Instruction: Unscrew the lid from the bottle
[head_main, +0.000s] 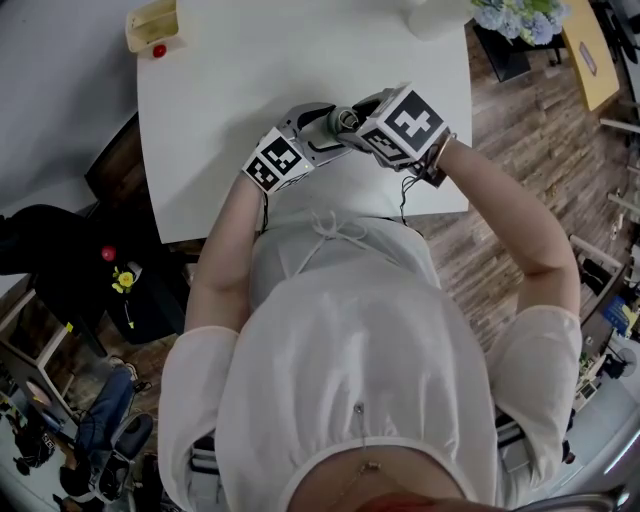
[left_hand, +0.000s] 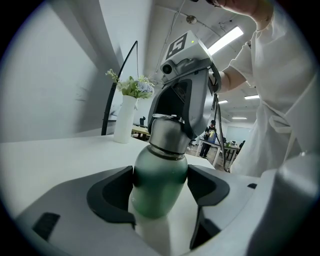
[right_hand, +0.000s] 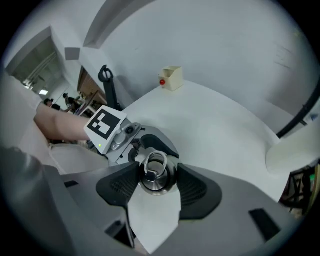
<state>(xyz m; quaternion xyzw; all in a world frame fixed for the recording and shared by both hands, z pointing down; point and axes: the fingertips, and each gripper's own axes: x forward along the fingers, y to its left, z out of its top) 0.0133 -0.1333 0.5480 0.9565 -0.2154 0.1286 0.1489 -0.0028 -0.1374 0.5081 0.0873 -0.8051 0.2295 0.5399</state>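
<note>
— Place of the bottle (left_hand: 160, 170)?

— Between the two grippers, over the near part of the white desk (head_main: 300, 50), just in front of the person's chest. Frosted green in the body, with a steel lid (right_hand: 152, 176) on the neck. Impossible to tell whether resting on the desk or lifted above it.

— And the left gripper (left_hand: 160, 189)?

— Clenched on the green body. Dark fingers (left_hand: 116, 192) pressing from both sides, clearly shown in the left gripper view.

— The right gripper (right_hand: 154, 184)?

— Turned toward the left one, reaching the bottle from the lid end. Fingers (right_hand: 120, 186) closed on the steel lid, one pad touching each side. Seen from above in the right gripper view: round lid, with a small metal loop on its top. Lid sitting on the neck, no gap visible in the left gripper view.

— Other things on the desk?

— At the far right, a white vase (left_hand: 125, 122), upright, with pale flowers (left_hand: 134, 86). At the far left corner, a small cream box (head_main: 152, 24) with a red round thing (head_main: 159, 50) at its side. Both well apart from the bottle.
</note>
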